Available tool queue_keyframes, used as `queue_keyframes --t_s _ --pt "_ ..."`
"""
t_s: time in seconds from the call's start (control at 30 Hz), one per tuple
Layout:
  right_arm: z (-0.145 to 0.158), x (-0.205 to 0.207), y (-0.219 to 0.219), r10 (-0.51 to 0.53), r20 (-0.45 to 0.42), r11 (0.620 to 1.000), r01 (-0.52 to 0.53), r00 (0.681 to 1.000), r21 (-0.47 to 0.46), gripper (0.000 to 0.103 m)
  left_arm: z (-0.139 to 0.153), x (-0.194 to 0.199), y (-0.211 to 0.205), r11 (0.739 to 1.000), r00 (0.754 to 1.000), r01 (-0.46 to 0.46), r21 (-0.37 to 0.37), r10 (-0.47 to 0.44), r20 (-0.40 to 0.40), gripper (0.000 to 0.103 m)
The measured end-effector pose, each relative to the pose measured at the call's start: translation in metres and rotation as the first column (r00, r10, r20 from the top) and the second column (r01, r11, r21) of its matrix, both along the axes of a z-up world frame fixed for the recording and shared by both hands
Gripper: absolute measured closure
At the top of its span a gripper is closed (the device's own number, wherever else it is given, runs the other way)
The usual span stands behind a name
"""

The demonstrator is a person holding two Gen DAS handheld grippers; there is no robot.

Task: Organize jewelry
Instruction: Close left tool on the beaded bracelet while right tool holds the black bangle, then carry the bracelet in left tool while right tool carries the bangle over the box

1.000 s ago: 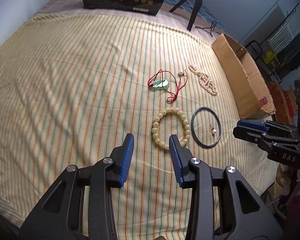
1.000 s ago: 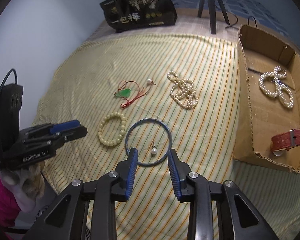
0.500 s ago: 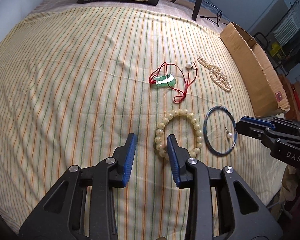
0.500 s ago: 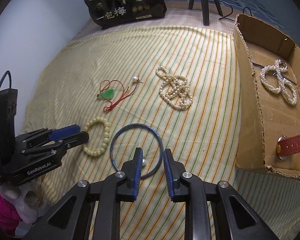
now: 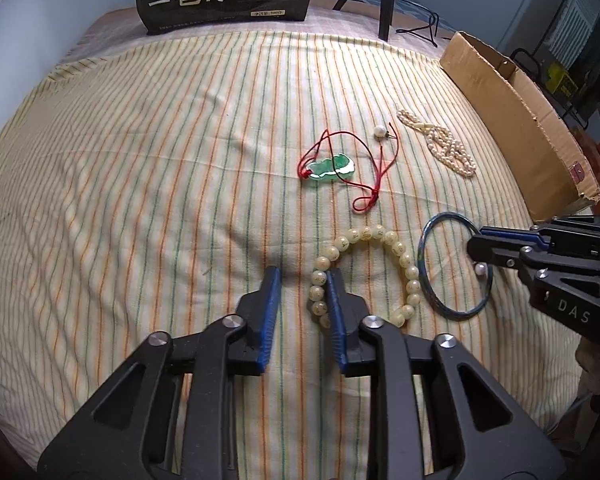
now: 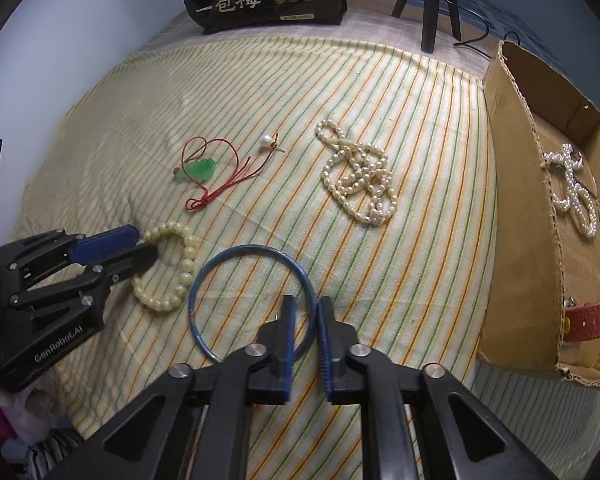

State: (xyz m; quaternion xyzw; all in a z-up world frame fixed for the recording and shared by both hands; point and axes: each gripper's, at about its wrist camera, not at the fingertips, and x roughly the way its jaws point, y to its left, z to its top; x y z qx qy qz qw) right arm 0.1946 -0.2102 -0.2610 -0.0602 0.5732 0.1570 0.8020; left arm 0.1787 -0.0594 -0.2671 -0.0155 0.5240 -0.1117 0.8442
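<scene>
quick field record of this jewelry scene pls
left claw: closing, near side of bead bracelet between its fingers, not yet pinched
right claw: shut on blue bangle
loose on striped cloth: jade pendant, pearl necklace, pearl earring
cardboard box: pearl strand, red watch strap

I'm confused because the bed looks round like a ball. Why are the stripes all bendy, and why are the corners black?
Left wrist view: the fisheye lens curves the striped sheet and leaves dark corners; the green pendant is sharp. Right wrist view: same bulge, bending the cardboard box wall; soft light, only faint shadows under the blue bangle.
</scene>
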Motion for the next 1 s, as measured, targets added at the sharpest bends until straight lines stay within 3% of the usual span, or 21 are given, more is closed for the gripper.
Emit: queue_keyframes --t_s 0.13,0.27,0.4,1.0 --pt "0.001 0.0 -0.001 0.003 0.005 1.0 -0.003 1.0 0.002 0.101 0.001 -0.003 0.004 1.0 1.0 -0.011 0.006 0.011 0.011 0.095" --pt "0.005 -0.003 -0.002 0.004 0.014 1.0 -0.004 1.0 0.017 0.102 0.003 -0.002 0.012 0.999 1.0 -0.025 -0.027 0.025 -0.001 0.098" --pt "0.013 -0.007 0.0 0.007 0.023 0.999 -0.008 1.0 0.049 0.102 0.006 -0.001 0.02 0.996 0.999 -0.047 -0.072 0.045 -0.019 0.098" --pt "0.056 -0.026 0.013 0.032 0.085 0.992 -0.042 0.996 0.117 0.102 0.035 -0.019 0.027 0.99 0.998 -0.054 -0.127 0.056 0.017 0.098"
